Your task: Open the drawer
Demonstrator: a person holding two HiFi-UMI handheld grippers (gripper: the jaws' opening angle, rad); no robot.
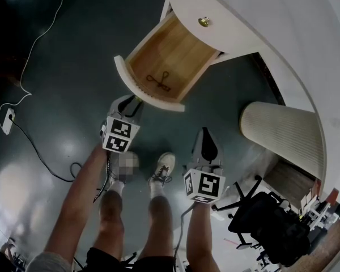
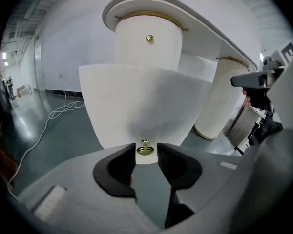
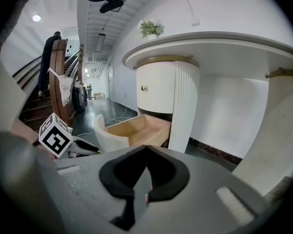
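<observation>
A white-fronted wooden drawer stands pulled out of the curved white cabinet; a dark scissors-like item lies in it. My left gripper is at the drawer's curved front. Its jaws stand open, one on either side of the small brass knob, with a thin gap on each side. My right gripper hangs back from the drawer, off to the right, its jaws shut on nothing. From there the open drawer shows on the left. A second brass knob sits on the closed upper drawer.
A ribbed white column stands right of the drawer under the curved desk top. A black office chair is at the lower right. A cable and plug lie on the dark floor at left. My shoes are below the drawer.
</observation>
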